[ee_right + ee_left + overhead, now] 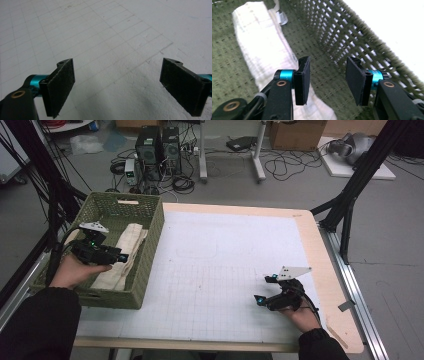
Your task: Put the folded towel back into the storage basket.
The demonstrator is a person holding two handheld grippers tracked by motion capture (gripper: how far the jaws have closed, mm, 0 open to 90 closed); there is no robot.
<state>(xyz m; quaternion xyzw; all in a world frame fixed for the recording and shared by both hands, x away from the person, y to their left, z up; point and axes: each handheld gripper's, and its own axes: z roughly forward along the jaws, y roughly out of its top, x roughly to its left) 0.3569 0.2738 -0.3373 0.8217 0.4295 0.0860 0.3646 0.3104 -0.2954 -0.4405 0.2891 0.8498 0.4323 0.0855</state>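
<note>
Hovering left gripper (117,257) over towel (122,255)

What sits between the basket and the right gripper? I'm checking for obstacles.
Nothing: in the high view, bare white mat spans from the basket to the right gripper.

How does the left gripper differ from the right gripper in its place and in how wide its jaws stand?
The left gripper hangs over the green basket, above the folded white cloth; the right gripper is low over the white gridded mat. The left gripper's jaws stand partly open, while the right gripper's jaws stand much wider. Both are held by a hand, and neither has anything between its pads.
</note>
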